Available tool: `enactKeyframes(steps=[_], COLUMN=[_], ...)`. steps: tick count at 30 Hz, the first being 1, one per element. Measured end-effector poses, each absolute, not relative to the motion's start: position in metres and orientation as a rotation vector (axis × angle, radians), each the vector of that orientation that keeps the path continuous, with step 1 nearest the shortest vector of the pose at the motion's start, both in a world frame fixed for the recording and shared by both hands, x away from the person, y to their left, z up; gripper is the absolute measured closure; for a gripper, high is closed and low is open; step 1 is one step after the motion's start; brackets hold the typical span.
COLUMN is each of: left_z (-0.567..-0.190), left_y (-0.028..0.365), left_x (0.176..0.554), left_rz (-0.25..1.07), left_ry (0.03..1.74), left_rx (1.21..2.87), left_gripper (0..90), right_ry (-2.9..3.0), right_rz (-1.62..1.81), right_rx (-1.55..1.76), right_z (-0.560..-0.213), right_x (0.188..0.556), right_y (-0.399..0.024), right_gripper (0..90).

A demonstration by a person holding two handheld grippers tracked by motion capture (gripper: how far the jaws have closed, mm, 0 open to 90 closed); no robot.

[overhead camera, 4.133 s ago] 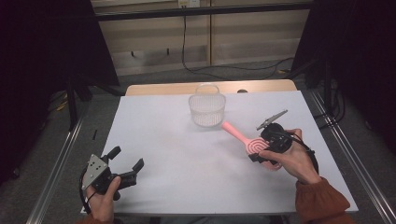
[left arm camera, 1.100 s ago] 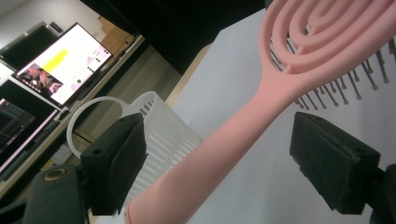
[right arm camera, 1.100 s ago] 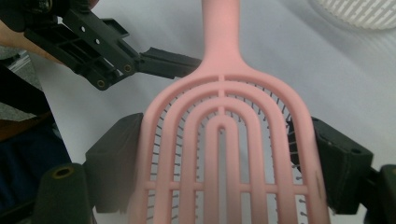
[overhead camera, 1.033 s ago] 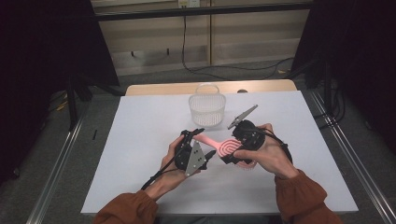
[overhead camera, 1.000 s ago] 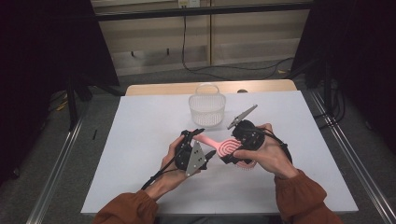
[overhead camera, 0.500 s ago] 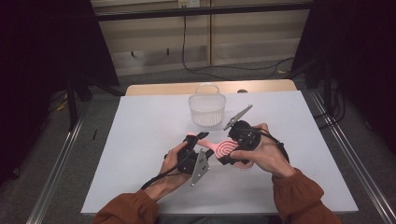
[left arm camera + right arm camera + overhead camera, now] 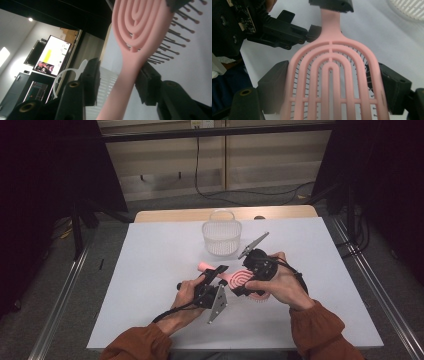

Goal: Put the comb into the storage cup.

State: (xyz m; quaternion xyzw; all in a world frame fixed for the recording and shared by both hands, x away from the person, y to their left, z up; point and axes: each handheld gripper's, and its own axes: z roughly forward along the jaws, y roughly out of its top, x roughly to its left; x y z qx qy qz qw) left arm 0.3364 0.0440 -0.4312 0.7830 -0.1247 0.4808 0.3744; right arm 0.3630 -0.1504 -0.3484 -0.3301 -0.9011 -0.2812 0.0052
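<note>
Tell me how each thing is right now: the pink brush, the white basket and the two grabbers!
pink brush: held by its head, bristles facing the table, handle poking out.
right gripper: shut on the pink brush's head.
left gripper: jaws have just been closing around the handle; one pad touches it, the other has a gap, so not gripping yet.
white basket: standing upright, handle up, untouched.

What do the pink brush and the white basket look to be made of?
Pink brush: likely moulded plastic, matte, with smooth even ribs and open slots; its thin dark bristles have ball tips, probably plastic too. White basket: apparently translucent plastic, with fine slatted walls and a thin hoop handle.
</note>
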Motion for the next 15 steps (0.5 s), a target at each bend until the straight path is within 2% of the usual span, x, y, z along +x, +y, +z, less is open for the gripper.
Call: enactKeyframes(steps=[5,15], left_z=[-0.4317,-0.4340], left_y=[0.0428,0.0424], left_x=[0.3359,0.3364], left_rz=[1.233,1.220], left_ry=[-0.350,-0.363], left_rx=[2.016,2.032], left_gripper=[67.5,73.6], right_ry=[-2.823,-2.818], right_rz=[-0.878,-0.866], right_rx=[-1.039,-1.047], right_z=[-0.3477,-0.3479], right_x=[0.3629,0.3658], right_y=[-0.1515,-0.1493], right_gripper=[20.5,20.5])
